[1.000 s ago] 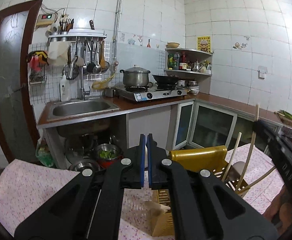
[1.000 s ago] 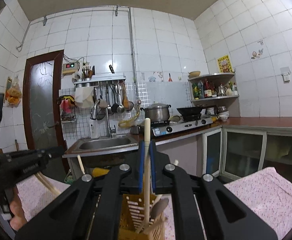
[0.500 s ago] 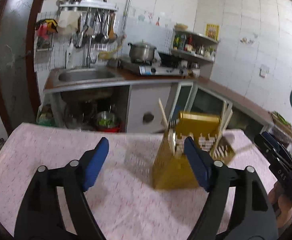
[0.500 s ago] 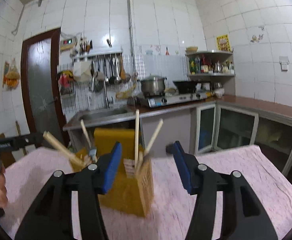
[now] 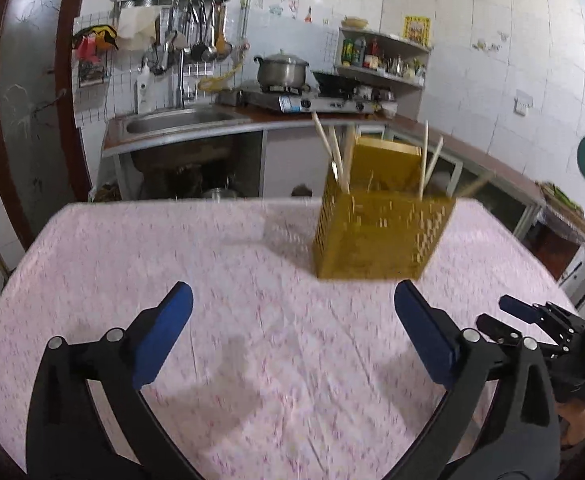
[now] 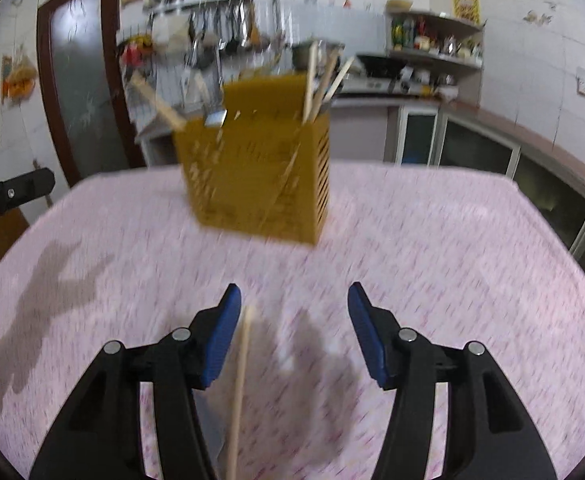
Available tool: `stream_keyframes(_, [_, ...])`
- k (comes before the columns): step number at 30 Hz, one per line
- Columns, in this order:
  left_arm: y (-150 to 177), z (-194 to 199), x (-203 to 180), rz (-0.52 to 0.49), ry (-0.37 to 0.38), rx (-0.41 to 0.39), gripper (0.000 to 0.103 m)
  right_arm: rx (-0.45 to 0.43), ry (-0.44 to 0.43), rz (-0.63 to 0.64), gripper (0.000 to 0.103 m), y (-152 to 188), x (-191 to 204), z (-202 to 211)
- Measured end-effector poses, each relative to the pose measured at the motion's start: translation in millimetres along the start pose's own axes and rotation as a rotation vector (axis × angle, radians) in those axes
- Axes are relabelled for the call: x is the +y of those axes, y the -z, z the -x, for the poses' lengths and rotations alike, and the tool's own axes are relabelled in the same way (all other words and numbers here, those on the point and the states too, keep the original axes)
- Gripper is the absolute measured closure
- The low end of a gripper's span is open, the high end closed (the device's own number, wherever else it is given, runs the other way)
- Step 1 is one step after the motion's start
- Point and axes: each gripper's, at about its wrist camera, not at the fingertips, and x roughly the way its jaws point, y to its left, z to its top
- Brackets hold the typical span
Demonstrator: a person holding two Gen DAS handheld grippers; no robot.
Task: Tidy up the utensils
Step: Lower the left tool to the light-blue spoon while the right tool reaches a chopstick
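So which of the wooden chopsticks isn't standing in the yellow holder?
The chopstick in the right wrist view, by the right gripper's left pad, jaws open around it. The others stand upright or leaning in the yellow holder on the table.

- A home kitchen (small, white-tiled).
- Steel sink (image 5: 180, 122) set in a brown counter.
- Lidded steel pot (image 5: 281, 69) on a gas stove (image 5: 312, 100).
- Ladles (image 5: 202, 38) hang from a wall rack.
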Motion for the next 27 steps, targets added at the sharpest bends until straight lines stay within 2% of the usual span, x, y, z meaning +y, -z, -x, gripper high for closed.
stream_keyframes(5, [29.7,-6.5,0.8,0.006,-0.017,0.054,0.005,0.096,-0.006,0.005,0.048,19.0,15.3,-14.9])
stream_keyframes(11, [54.8,-19.6,9.4,0.044,-0.022,0.137,0.005,0.171,-0.006,-0.015,0.051,20.3,26.5,-30.9])
stream_keyframes(13, [56.3,-21.1,9.4,0.044,-0.030,0.147,0.005,0.200,0.003,-0.008,0.060,19.7,31.2,-37.1])
stream_keyframes(16, [57.7,-21.9,7.8,0.048,-0.032,0.159,0.005,0.227,0.005,-0.014,0.066,20.3,33.2,-44.9])
stream_keyframes(23, [64.4,-25.0,0.0,0.053,-0.038,0.191,0.005,0.237,0.003,-0.007,0.085,18.1,28.8,-49.9])
stream_keyframes(25, [65.1,-24.4,-3.3,0.063,-0.035,0.199,0.005,0.237,-0.001,-0.013,0.094,16.8,24.7,-49.7])
stream_keyframes(27, [66.1,-22.9,-9.5,0.064,-0.025,0.206,0.005,0.235,-0.018,-0.022,0.096,15.6,20.8,-48.7])
